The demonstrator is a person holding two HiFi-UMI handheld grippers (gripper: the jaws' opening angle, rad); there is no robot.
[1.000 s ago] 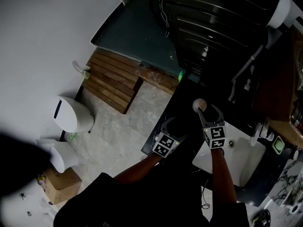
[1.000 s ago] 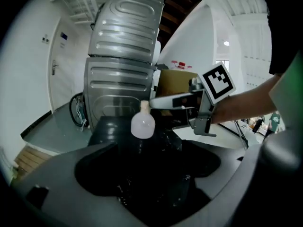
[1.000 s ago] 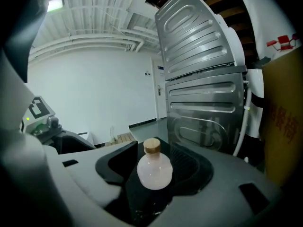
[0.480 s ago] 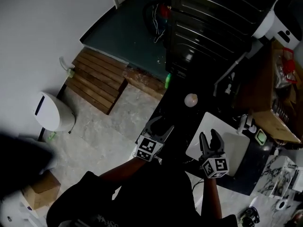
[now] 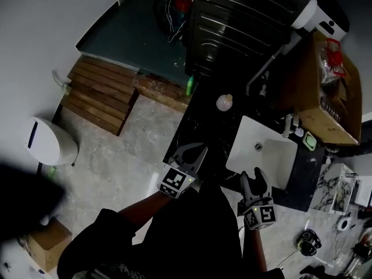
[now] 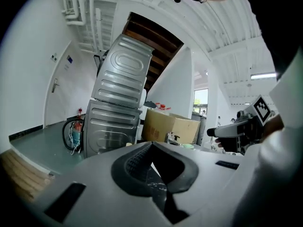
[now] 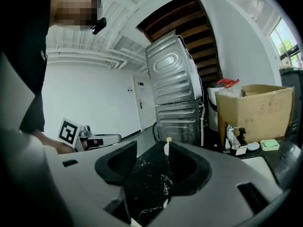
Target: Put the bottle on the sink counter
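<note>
The small pale bottle [image 5: 224, 102] with a tan cap stands upright by itself on the black marble counter [image 5: 197, 127], left of the white sink basin [image 5: 264, 150]. My right gripper [image 5: 254, 179] is well back from it at the counter's near edge. Its jaws have just been opening and stand open with nothing between them. In the right gripper view the bottle [image 7: 167, 146] shows far off between the open jaws of the right gripper [image 7: 154, 160]. My left gripper [image 5: 189, 154] hovers over the counter's near left part. In its own view the left gripper [image 6: 151, 145] has just closed, tips meeting on nothing.
A stacked metal washer and dryer [image 5: 244, 22] stands at the counter's far end. A cardboard box [image 5: 325, 97] and a faucet [image 5: 290, 127] are behind the sink. A green bottle [image 5: 189, 86], wooden slats [image 5: 99, 95] and a white bin [image 5: 49, 141] are on the floor to the left.
A second ago the right gripper was at the bottle; it has let go and pulled back towards the person. The left gripper also drew back, rose and closed.
</note>
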